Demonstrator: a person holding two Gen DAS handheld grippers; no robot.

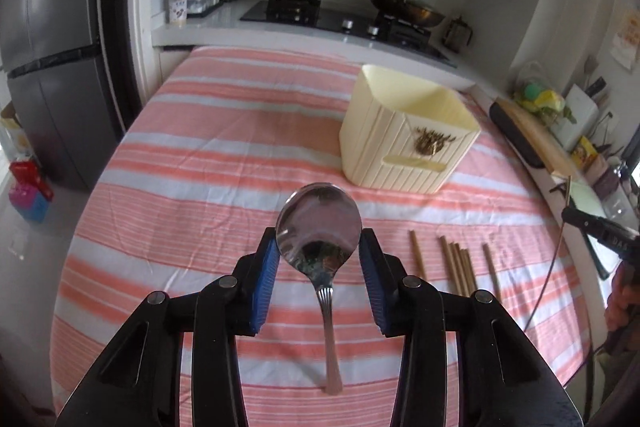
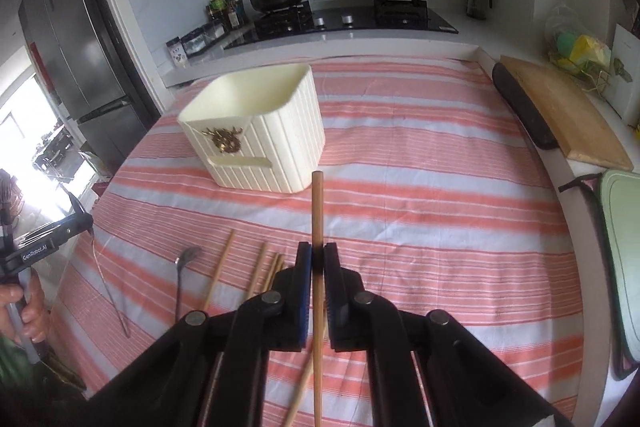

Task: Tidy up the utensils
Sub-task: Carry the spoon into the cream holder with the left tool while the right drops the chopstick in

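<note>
The left claw (image 1: 319, 247) is clamped on a metal spoon (image 1: 319, 227), its blue pads pressing the two sides of the bowl; the handle hangs back toward six o'clock, clear of the striped cloth on the worktop (image 1: 208, 163). The right claw (image 2: 318, 259) is closed narrow on a single wooden chopstick (image 2: 317, 211), which runs between the pads and sticks out toward twelve o'clock.

The spoon looks stiff, light and polished, so I judge a hold on the curved bowl likely to slip or let it swivel; the neck or handle would be the surer place. The chopstick is light, rigid and thin, apt to pivot when pinched at one spot, so a hold nearer its middle seems steadier.

From the left claw, the cream utensil holder (image 1: 408, 131) stands at about one o'clock, and the loose chopsticks (image 1: 460, 267) lie on the cloth at three o'clock. From the right claw the holder (image 2: 256, 131) sits at eleven o'clock.
</note>
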